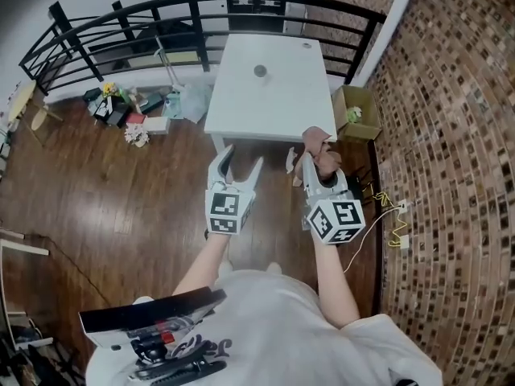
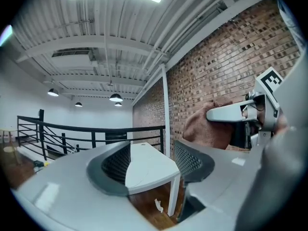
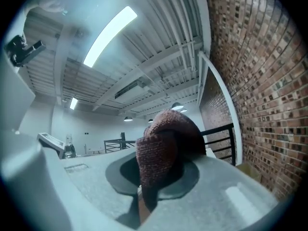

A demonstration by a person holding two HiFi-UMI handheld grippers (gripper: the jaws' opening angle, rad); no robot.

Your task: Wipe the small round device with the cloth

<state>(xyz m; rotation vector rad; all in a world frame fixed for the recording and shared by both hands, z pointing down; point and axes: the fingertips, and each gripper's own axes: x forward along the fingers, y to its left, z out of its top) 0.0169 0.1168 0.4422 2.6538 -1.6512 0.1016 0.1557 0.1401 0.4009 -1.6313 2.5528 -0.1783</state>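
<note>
The right gripper (image 1: 316, 164) clamps the brown cloth (image 1: 317, 141) ready for wiping while the left gripper (image 1: 243, 158) hangs wide and empty (free to steady, I'd guess) — both well short of the small round device (image 1: 260, 71) on the far white table (image 1: 282, 111).

**Counts.** Two grippers: the left gripper (image 1: 244, 156) and the right gripper (image 1: 319, 161), each bearing one marker cube (image 1: 226, 212). One cloth (image 1: 316, 139). One white table (image 1: 273, 107), carrying one small round device (image 1: 260, 71). One cardboard box (image 1: 360, 112) beside the table. One black railing (image 1: 193, 8). One white scrap (image 1: 291, 162) on the floor. Four pendant lamps (image 2: 115, 97) show in the left gripper view. The floor clutter (image 1: 129, 111) seems to comprise several items, too small to count exactly.
</note>
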